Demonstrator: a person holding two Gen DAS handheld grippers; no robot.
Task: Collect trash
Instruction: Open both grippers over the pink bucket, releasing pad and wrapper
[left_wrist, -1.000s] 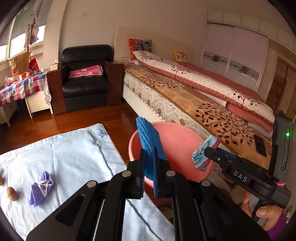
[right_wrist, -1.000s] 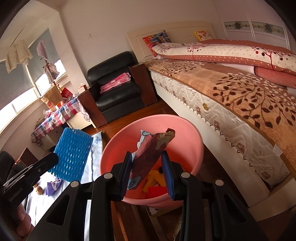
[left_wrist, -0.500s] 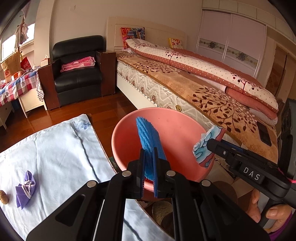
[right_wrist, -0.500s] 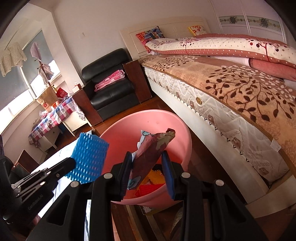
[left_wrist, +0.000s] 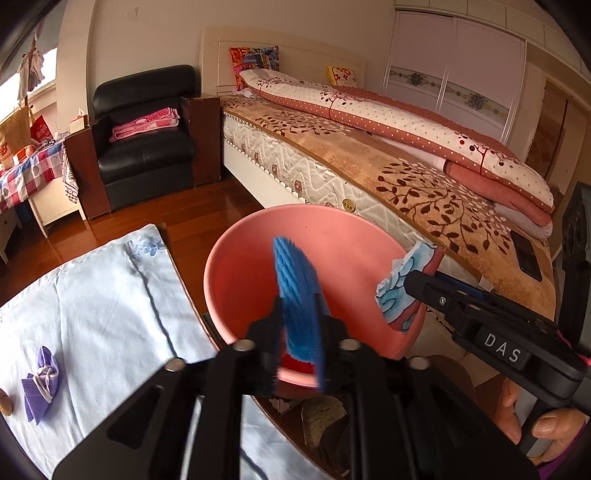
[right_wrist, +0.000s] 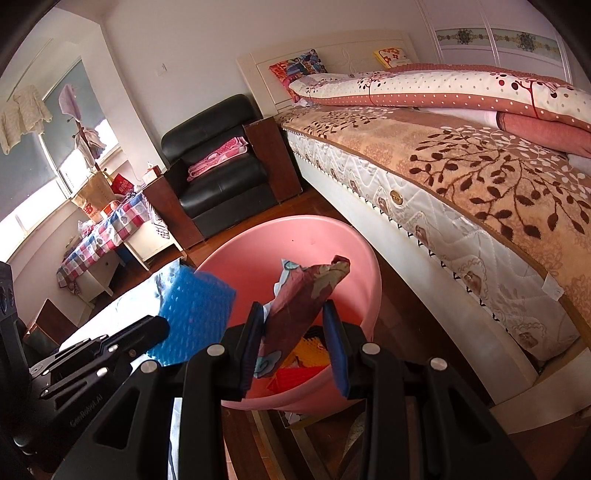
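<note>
The left gripper (left_wrist: 299, 332) hangs over the round pink plastic basin (left_wrist: 332, 236), its jaws opening with the blue foam mesh sleeve (left_wrist: 297, 284) loose between them, no longer pinched. The sleeve stands edge-on, its long axis running from the jaws up toward 12 o'clock, top tilted slightly to 11. The right gripper (right_wrist: 293, 332), jaws partly apart, is clamped on a crumpled maroon printed wrapper (right_wrist: 301, 299), whose long axis slants up toward 1 o'clock above the basin. Red and yellow scraps (right_wrist: 295, 369) lie inside. At 8 o'clock on the pale blue cloth (left_wrist: 92, 295) rests a small purple folded pouch (left_wrist: 40, 384).
</note>
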